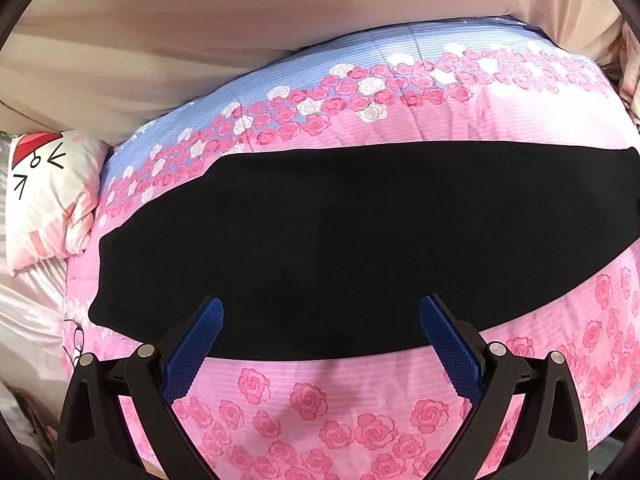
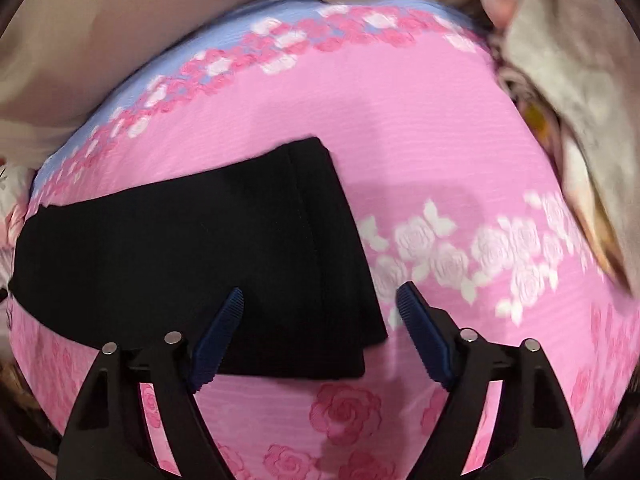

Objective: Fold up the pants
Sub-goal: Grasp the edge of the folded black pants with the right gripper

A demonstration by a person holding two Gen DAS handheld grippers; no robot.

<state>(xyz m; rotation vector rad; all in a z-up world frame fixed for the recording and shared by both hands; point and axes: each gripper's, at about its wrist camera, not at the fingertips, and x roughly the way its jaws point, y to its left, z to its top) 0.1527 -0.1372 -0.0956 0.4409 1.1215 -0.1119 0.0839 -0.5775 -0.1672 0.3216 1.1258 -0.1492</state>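
Black pants (image 1: 340,240) lie flat, folded lengthwise into one long strip, across a pink rose-print quilt (image 1: 320,400). My left gripper (image 1: 320,312) is open and empty, hovering over the strip's near edge toward its left part. In the right wrist view the strip's right end (image 2: 240,260), with a stitched hem band, lies on the quilt (image 2: 400,140). My right gripper (image 2: 320,300) is open and empty above that end's near corner; its left finger is over the cloth, its right finger over bare quilt.
A white cartoon-print pillow (image 1: 48,196) lies at the quilt's left end. Beige curtain fabric (image 1: 200,32) hangs behind the bed. Crumpled grey and patterned bedding (image 2: 560,100) is piled at the quilt's far right.
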